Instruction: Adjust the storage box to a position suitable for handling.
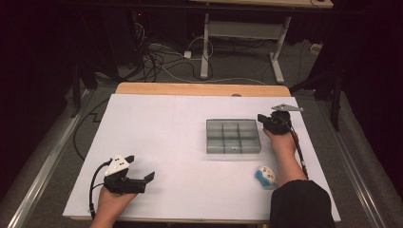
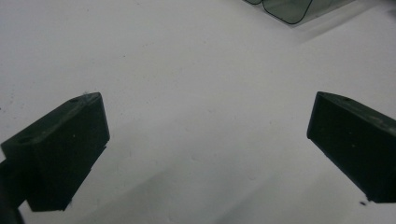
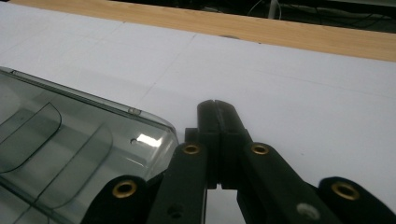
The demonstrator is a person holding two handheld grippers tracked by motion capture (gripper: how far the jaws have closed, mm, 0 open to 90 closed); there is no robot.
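**Closed right tongs beside the empty organizer box**

At the left of the desk (image 1: 157,142) we keep the left tongs (image 1: 148,179) low over the white surface, with the jaws wide apart and nothing between them. From the left gripper view we see bare desk ahead and a corner of the box far off.

In the middle stands the clear organizer box (image 1: 233,136), near the right part of the desk. Its compartments, divided by thin walls, look empty to us.

At its right far corner are the right tongs (image 3: 217,112), jaws pressed together on nothing, just beside the box rim; we cannot tell if they touch it. A small white and blue toy (image 1: 265,176) lies nearer to us, by the right forearm.

We think the risk is here: closed tongs moving sideways may push the light box and slide or turn it, and the forearm may knock the toy off the desk.
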